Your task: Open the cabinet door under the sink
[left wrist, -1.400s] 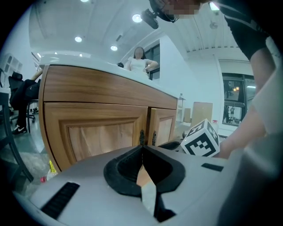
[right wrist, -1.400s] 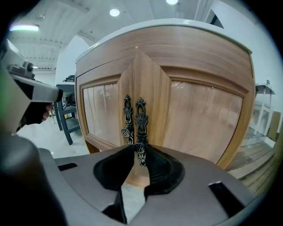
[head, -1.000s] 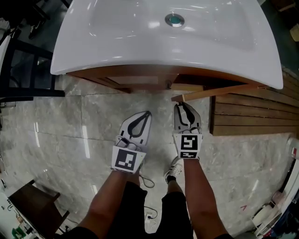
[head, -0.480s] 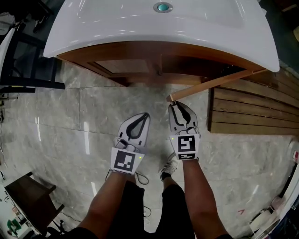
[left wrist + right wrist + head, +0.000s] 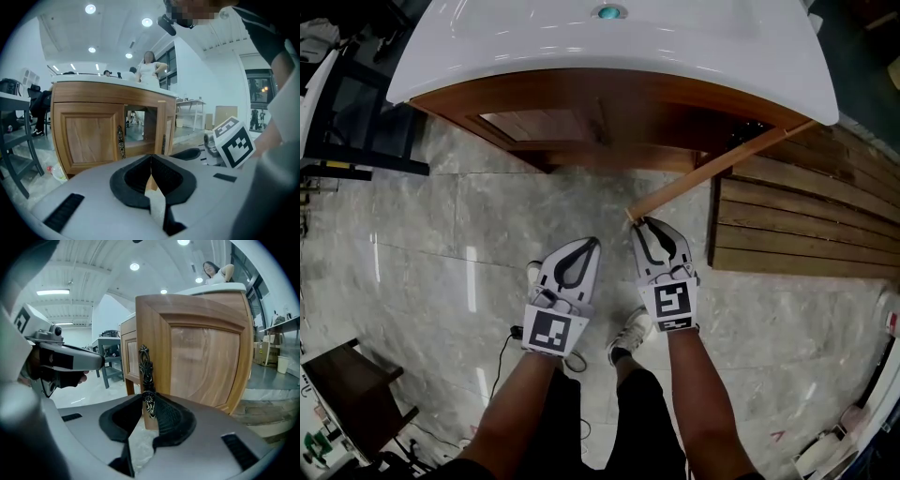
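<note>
**Item: cabinet door (image 5: pixel 712 171) under the sink (image 5: pixel 581 47).** Sits right of centre in the upper head view. It stands well out from the cabinet, its free edge pointing down-frame toward the person.

**Right gripper (image 5: pixel 639 223).** Jaws are nearly together, pinched on the lower end of the ornate metal handle (image 5: pixel 145 376) at the door's free edge.

**Left gripper (image 5: pixel 595 241).** Just left of the right one. Jaws are together with nothing between them, and it is well clear of the cabinet.

**Hazards, as judged:**
- The grip is at the jaw tips only, on a slim embossed handle, so a sharp tug could let it slip out.
- The door swings on a hinge, so a straight pull rather than one along the arc would probably twist the handle in the jaws or strain the hinge.
- The free edge may swing into the left gripper or the person's legs.

**Surroundings:**
- Second door (image 5: pixel 89 136), shut, left of the opening.
- Wooden slats (image 5: pixel 806 225) on the floor (image 5: pixel 441 234) at right. They lie on the side the door swings toward, and whether they would catch its lower edge cannot be told.
- Shoe (image 5: pixel 630 330) and cable (image 5: pixel 502 356) at lower centre.
- Dark frame (image 5: pixel 347 141) at upper left, well apart.
</note>
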A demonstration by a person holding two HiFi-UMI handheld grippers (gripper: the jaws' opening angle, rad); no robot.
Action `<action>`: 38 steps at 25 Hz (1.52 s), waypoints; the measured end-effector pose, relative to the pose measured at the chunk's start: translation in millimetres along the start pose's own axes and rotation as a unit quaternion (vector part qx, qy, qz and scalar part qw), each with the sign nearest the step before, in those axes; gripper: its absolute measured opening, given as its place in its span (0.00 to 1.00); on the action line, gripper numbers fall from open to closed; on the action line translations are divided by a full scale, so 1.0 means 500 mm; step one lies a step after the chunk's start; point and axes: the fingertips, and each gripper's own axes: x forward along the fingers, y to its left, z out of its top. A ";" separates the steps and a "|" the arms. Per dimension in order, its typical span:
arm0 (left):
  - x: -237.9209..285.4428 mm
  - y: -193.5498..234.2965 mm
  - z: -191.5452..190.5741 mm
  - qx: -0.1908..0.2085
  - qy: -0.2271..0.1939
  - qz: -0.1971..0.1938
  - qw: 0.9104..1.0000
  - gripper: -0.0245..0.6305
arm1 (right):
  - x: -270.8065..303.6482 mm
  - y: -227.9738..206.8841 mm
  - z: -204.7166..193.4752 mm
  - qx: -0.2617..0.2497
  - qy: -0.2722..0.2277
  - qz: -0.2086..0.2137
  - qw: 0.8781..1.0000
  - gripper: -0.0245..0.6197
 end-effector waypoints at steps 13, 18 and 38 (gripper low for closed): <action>0.032 -0.098 -0.049 0.010 0.033 -0.041 0.999 0.07 | -0.113 -0.011 -0.048 0.024 -0.009 0.030 0.999 0.18; 0.055 -0.115 -0.018 0.012 0.020 -0.050 0.998 0.07 | -0.153 -0.024 -0.066 0.028 -0.012 0.032 0.999 0.18; 0.107 -0.174 -0.005 0.025 0.015 -0.092 0.995 0.07 | -0.258 -0.090 -0.091 0.036 -0.064 -0.020 0.997 0.15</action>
